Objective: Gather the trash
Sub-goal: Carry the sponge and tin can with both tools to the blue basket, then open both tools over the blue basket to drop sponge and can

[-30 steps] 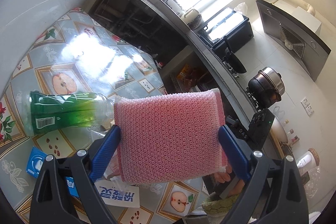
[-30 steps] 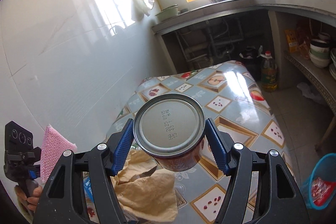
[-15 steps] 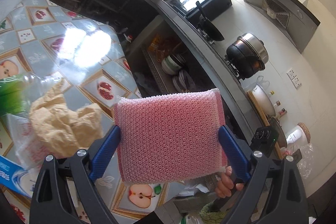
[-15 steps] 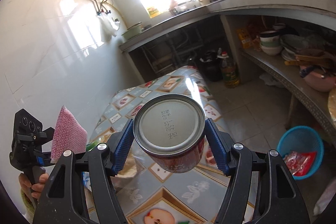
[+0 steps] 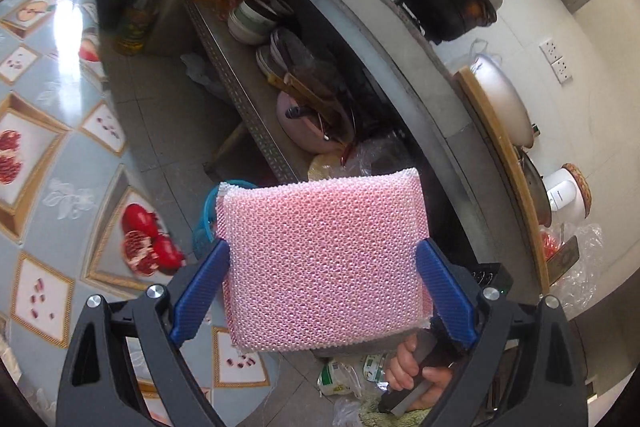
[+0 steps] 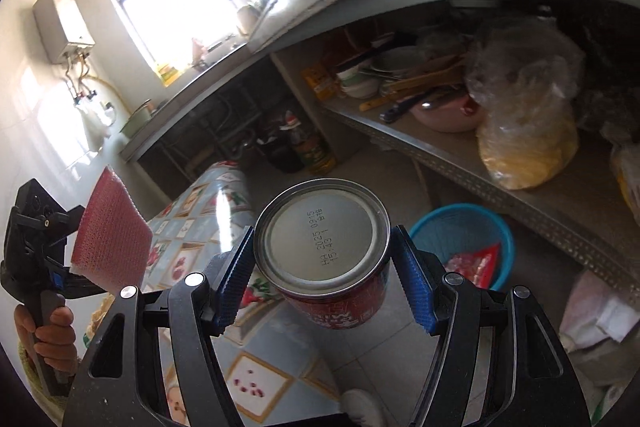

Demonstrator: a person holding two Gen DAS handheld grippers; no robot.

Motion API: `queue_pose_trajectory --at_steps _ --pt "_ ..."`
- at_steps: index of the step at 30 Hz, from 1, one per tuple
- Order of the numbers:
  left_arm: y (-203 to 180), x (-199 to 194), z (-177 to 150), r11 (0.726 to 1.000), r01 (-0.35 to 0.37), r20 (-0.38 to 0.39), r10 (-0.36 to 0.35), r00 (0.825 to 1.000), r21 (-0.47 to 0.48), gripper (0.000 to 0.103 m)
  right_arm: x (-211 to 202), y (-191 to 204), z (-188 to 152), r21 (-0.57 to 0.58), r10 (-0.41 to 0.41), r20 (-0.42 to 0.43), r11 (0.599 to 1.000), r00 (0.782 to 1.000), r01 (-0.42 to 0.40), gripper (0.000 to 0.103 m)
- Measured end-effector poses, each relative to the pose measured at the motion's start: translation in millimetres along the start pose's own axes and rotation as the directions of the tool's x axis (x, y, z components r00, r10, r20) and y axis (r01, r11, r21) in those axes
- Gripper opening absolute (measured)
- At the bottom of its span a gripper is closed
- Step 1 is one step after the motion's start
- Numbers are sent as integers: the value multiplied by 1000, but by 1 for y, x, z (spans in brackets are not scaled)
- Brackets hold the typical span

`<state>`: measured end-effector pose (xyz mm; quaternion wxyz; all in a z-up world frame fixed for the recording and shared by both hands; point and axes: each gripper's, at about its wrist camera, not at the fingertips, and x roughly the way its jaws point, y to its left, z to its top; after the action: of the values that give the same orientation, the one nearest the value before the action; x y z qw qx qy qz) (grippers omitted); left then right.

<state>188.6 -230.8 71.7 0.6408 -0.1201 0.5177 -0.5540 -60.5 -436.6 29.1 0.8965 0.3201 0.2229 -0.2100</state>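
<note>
My left gripper [image 5: 322,285] is shut on a pink mesh sponge [image 5: 322,259] and holds it in the air past the table's edge. The sponge hides most of a blue trash basket [image 5: 206,211] on the floor behind it. My right gripper [image 6: 322,281] is shut on a red tin can [image 6: 324,247], its silver end with a date stamp facing the camera. The blue basket [image 6: 460,227] stands on the floor to the right of the can, with red wrappers inside. The left gripper with the sponge [image 6: 110,231] also shows at the left of the right wrist view.
The table with a fruit-print cloth [image 5: 48,155] lies to the left. A metal shelf [image 6: 500,183] under the counter holds bowls, a pink pot and bagged food just behind the basket. An oil bottle [image 6: 316,147] stands on the tiled floor. White bags [image 6: 600,311] lie at the right.
Both grippers have swung right, away from the table and towards the shelf and floor. The blue basket has come much closer in both views. Both holds are unchanged.
</note>
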Motion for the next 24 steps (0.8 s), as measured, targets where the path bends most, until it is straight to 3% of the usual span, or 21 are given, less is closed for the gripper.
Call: queue_pose_trajectory --at_steps 5,12,17,20,24 --pt "-4 98 18 1000 -28 -149 27 988 -5 92 20 -63 -2 89 -82 -28 993 996 84 64" --pt "22 240 33 986 -160 -332 134 934 -52 92 84 -140 -13 221 -145 -138 960 980 173 64" --pt "56 320 45 960 -260 -395 199 897 -107 95 145 -183 -24 304 -167 -219 925 961 230 64" --pt "72 342 47 940 -318 -411 242 879 -127 97 178 -202 -30 330 -172 -266 908 949 257 64" --pt "86 334 52 935 -307 -397 218 892 -177 97 222 -218 -37 321 -185 -329 900 926 294 64"
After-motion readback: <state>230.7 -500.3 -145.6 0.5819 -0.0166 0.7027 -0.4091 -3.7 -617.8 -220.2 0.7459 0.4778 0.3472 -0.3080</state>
